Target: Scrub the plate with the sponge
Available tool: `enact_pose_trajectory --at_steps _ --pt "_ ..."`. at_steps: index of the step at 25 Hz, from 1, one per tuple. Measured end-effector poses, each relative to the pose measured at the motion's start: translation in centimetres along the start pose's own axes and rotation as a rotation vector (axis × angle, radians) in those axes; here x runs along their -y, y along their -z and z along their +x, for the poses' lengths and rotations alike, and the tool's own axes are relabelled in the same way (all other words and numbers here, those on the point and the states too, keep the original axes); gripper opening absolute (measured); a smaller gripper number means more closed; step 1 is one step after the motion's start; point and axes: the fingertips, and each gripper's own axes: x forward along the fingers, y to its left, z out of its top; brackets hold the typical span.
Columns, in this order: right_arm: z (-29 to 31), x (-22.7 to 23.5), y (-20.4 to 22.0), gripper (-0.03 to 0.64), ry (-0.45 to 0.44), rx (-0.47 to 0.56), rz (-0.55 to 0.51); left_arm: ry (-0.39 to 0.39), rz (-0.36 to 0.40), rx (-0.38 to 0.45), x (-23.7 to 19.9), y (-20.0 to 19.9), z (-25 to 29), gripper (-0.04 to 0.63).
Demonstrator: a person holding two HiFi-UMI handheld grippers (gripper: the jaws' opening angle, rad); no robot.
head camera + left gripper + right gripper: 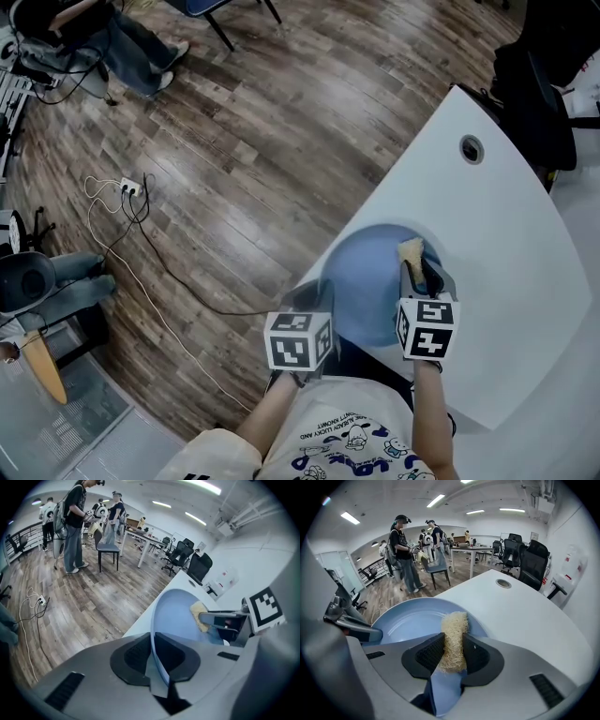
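Floor (pixel 234 141): wood-look planks in grey-brown, filling the upper left of the head view.
Table (pixel 506 234): white with a curved edge, running from upper right down toward the person; mostly bare.
People (pixel 404 550): standing well apart across the room, near a blue chair (pixel 436 569).
Office chairs (pixel 525 557): black, at the table's far end.
Plate (pixel 370 281): round and pale blue, lying at the table's edge nearest the person, between the two grippers; seen almost edge-on from the left gripper view (pixel 176 611), broad and shallow from the right one (pixel 412 618).
Left gripper (pixel 154 641): tongs narrow, pinched on the plate's near-left rim, a thin slice of rim between the dark pads; pointing steeply down (pixel 314 298).
Right gripper (pixel 453 641): tongs moderately apart, clamped on the sponge from both sides; angled down over the plate's right half (pixel 417 267).
Sponge (pixel 453 634): pale, straw-coloured and fibrous, with a blue layer lower between the jaws; free end sticking out past the pads (pixel 411 249) over the plate's inner face (pixel 199 613); actual contact with the plate not clear.
Power strip (pixel 129 187): white, on the floor at left, with a white cable (pixel 141 291) and dark leads trailing from it.
Grommet hole (pixel 472 148): round, grey-ringed, in the tabletop beyond the plate.
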Motion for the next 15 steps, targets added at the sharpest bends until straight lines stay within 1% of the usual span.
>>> enact_pose_trajectory --at_steps 6,15 --pt "0.5 -0.1 -0.1 0.120 -0.001 -0.029 0.018 -0.008 0.070 -0.017 0.1 0.0 0.1 0.037" --pt "1.4 -1.3 -1.2 0.120 -0.024 -0.042 -0.016 0.007 0.065 -0.027 0.2 0.2 0.2 0.037"
